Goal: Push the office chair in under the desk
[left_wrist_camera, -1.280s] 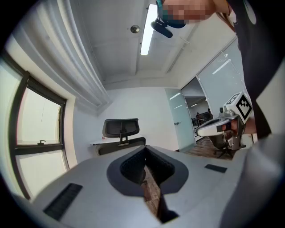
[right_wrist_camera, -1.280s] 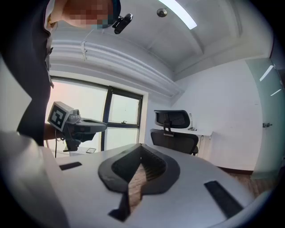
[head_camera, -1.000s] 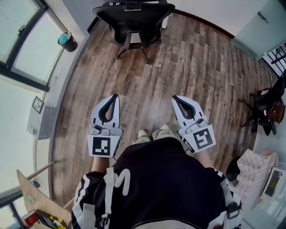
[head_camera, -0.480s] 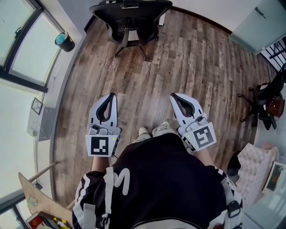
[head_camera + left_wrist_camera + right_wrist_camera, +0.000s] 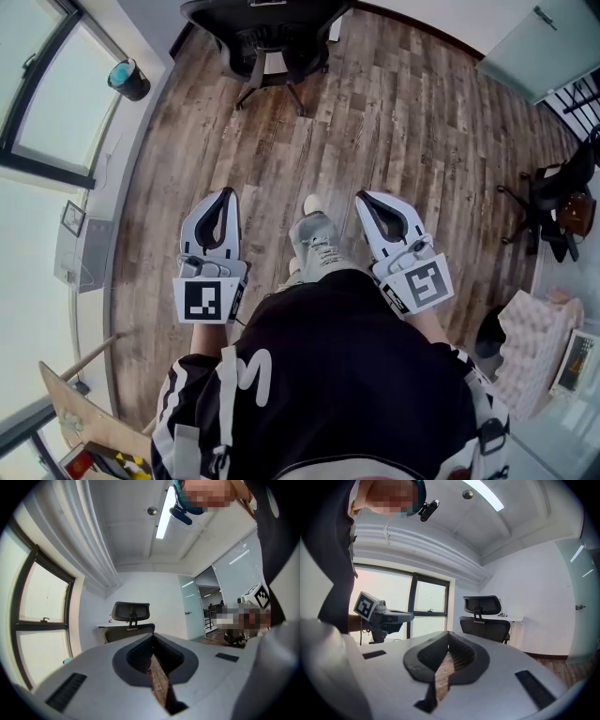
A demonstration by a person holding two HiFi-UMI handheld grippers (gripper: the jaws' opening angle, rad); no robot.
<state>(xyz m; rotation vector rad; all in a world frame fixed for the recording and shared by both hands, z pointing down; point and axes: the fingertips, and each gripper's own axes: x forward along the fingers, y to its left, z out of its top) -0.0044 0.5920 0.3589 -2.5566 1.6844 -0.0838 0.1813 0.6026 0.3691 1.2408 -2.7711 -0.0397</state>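
A floor [image 5: 403, 131] of grey-brown wood planks runs the length of a bright room. Tall windows [image 5: 42, 94] line the left side, with white curtains [image 5: 79, 541] hanging beside them, and a frosted glass partition [image 5: 544, 47] stands at the far right. A long ceiling light [image 5: 164, 513] runs overhead. The office chair [image 5: 267, 37], black with a headrest, stands at the far end of the floor, well apart from the person, its back facing them. Just behind it is the white bench [image 5: 513, 618] against the wall. A teal cup [image 5: 127, 79] stands by the window, and a second dark chair [image 5: 553, 202] sits at the right edge. The left hand-held gripper [image 5: 223, 194] and the right hand-held gripper [image 5: 369, 199] are held level side by side above the floor, each with its jaws closed together on nothing. Compared with a second ago, the chair lies higher in the head view, its backrest now cut by the top edge. One grey shoe [image 5: 314, 234] has stepped forward between the two tools, where both feet stood together before. Each tool carries a cube with black-and-white square markers [image 5: 204, 300], and the person's black top [image 5: 375, 394] bears a large white shape like an M.
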